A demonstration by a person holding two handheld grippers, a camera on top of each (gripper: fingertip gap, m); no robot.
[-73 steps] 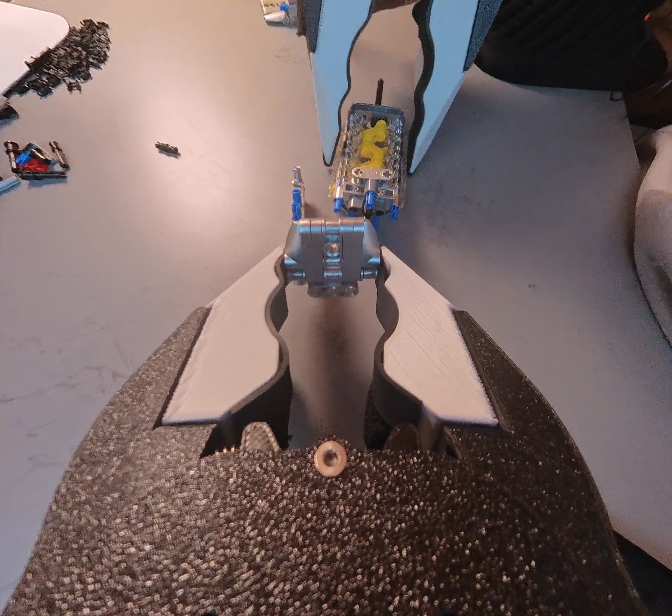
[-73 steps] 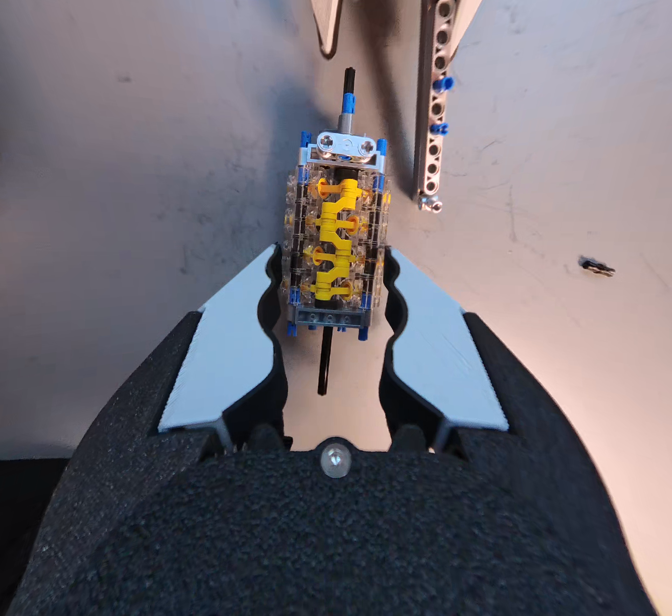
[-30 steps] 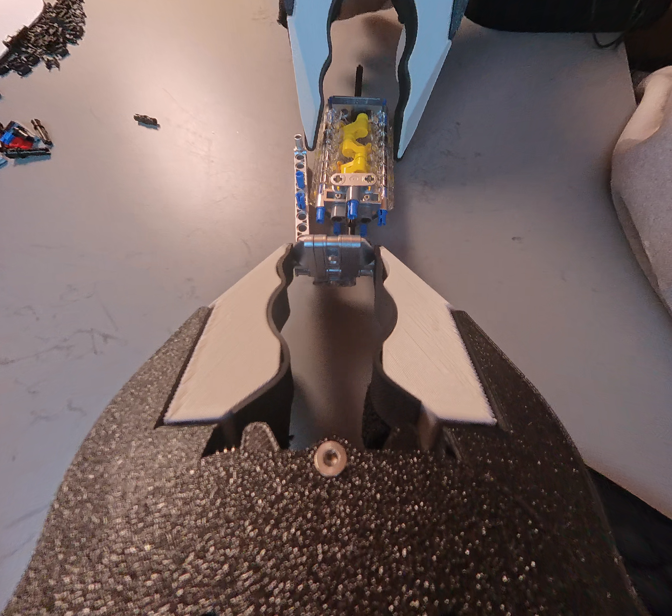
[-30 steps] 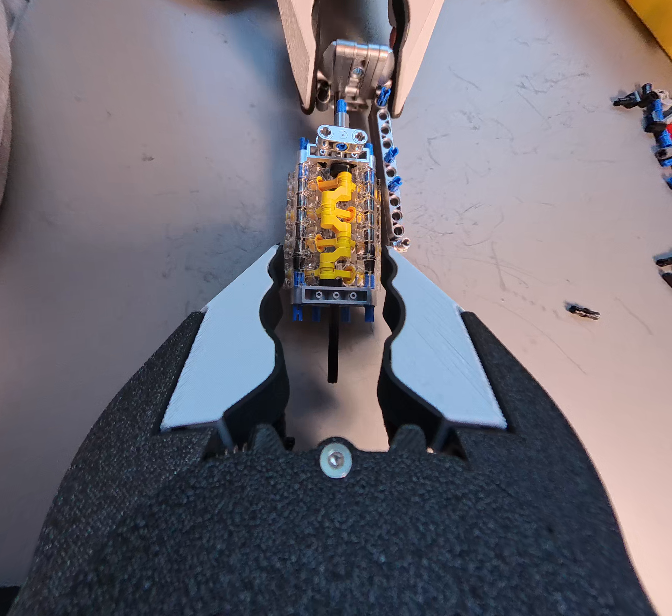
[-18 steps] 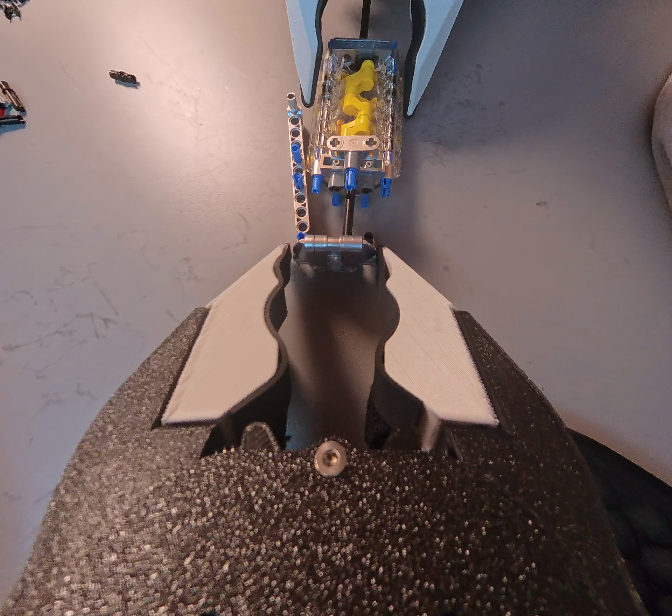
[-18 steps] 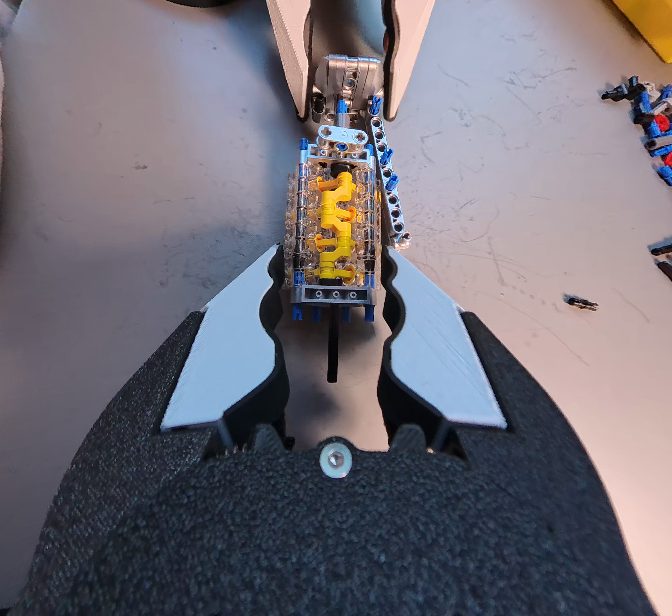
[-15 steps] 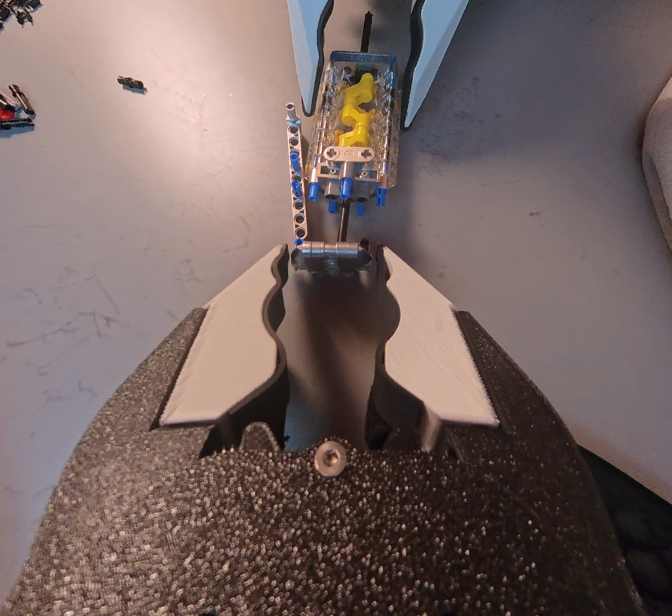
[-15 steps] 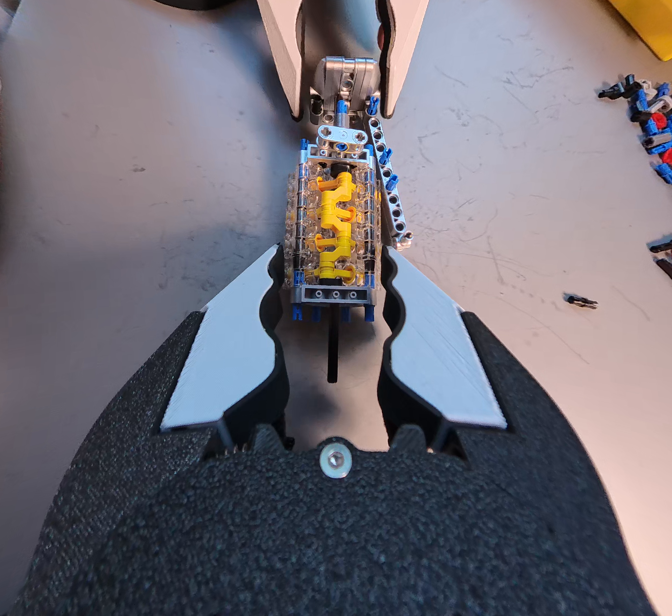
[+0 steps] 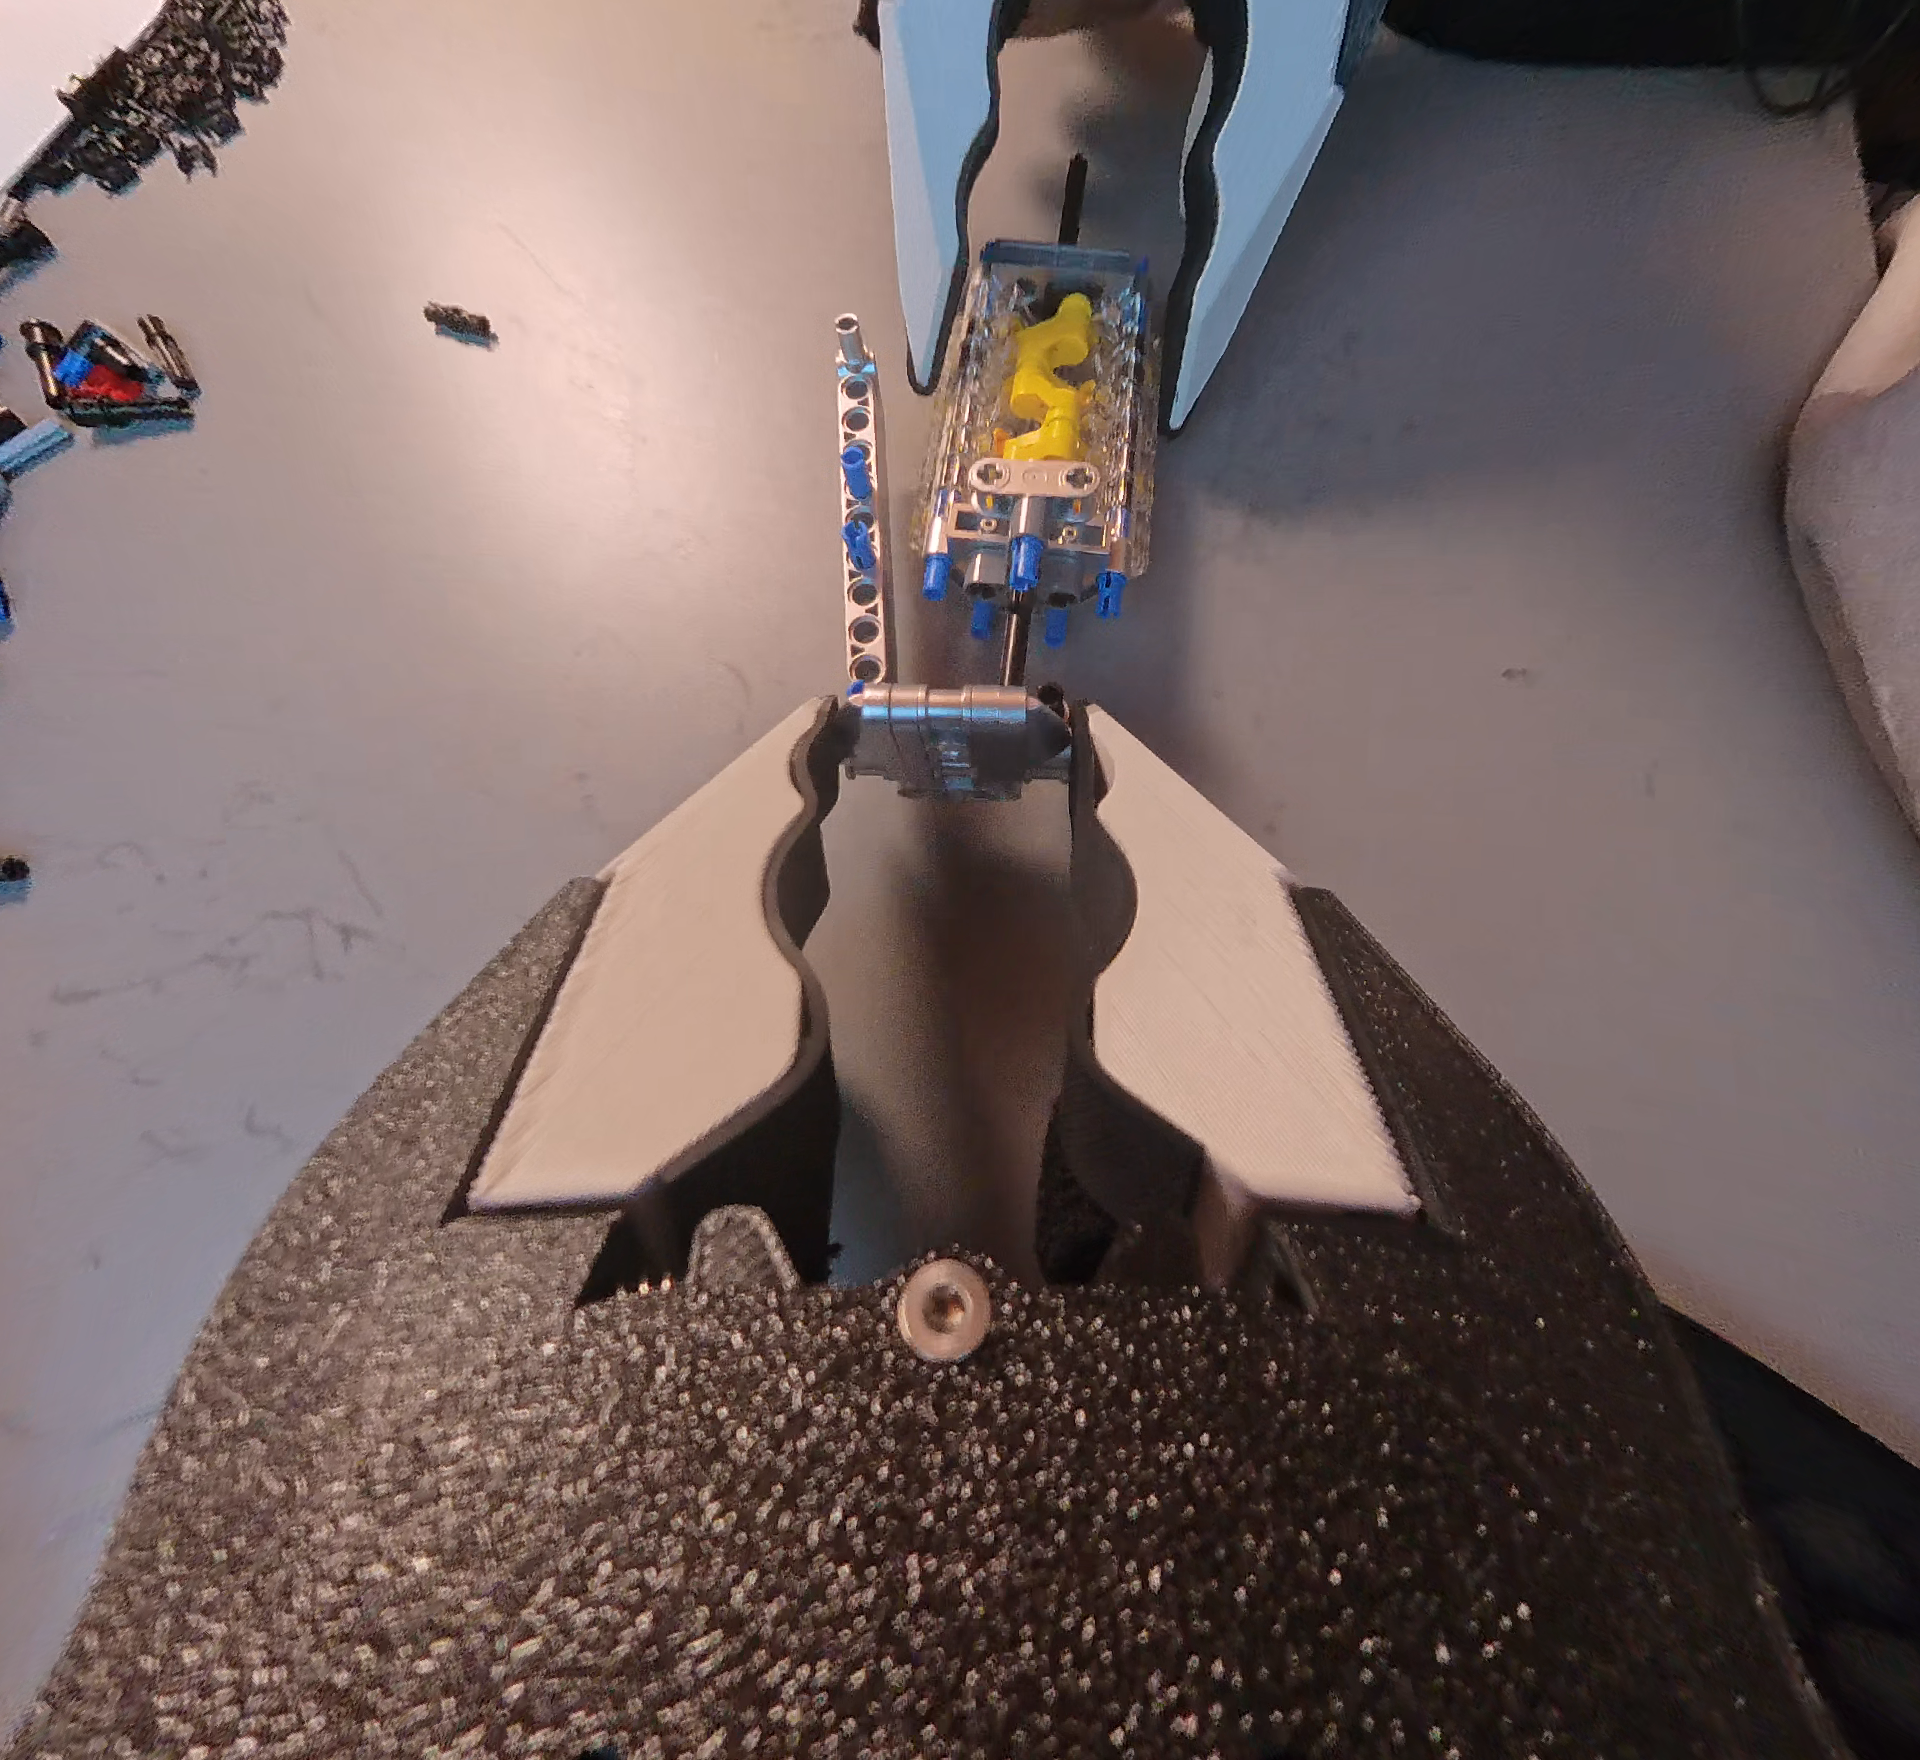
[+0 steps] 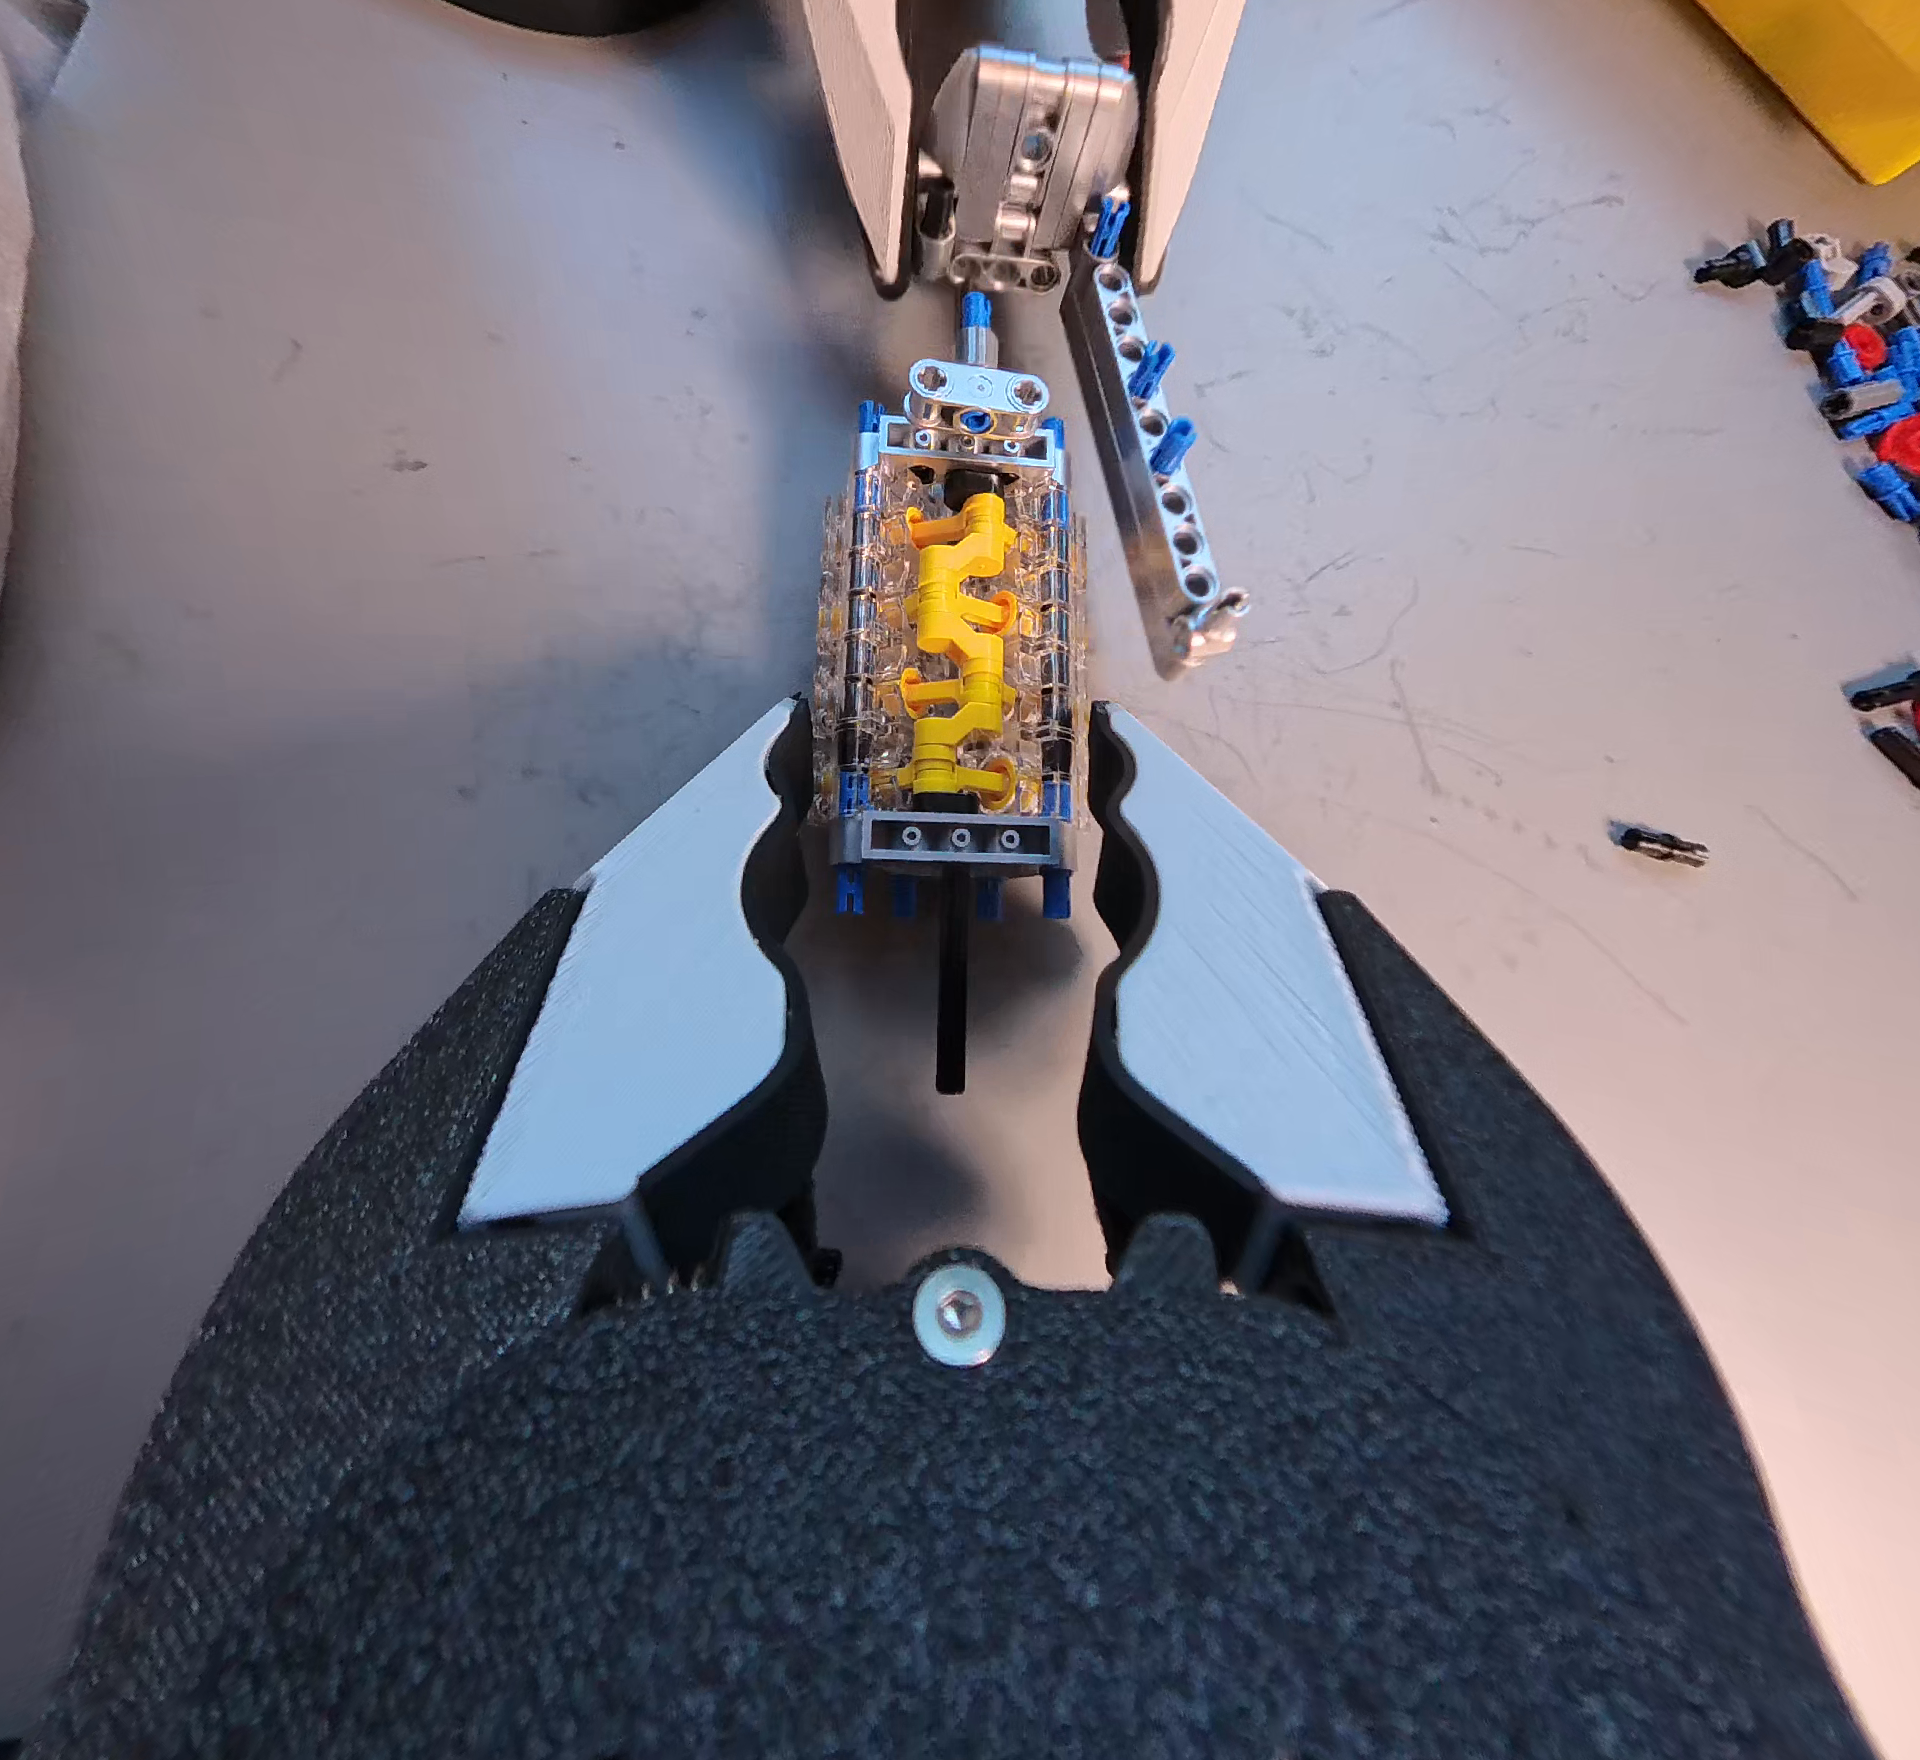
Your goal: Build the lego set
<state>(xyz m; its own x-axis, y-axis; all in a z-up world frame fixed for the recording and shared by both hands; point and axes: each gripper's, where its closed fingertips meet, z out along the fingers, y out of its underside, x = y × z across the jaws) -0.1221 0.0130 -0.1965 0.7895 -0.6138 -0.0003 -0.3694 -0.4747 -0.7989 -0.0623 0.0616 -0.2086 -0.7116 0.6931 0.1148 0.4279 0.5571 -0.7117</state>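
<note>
Two claws face each other along one line on the grey bench (image 9: 520, 775). The left claw (image 9: 954, 742) is clenched on a grey block (image 9: 951, 723); the right claw (image 10: 948, 754) is clamped across a clear engine model (image 10: 956, 640), whose black axle (image 9: 1013, 645) points lengthwise at the block, just short of it. A holed beam (image 9: 864, 505) lies alongside, on the side where loose parts (image 9: 99, 370) are strewn farther off; open bench lies on the other side.

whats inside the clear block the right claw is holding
Inside the clear block, a yellow zigzag crank runs lengthwise on a black axle that pokes out the near end. Anything beneath the crank is hidden.
</note>
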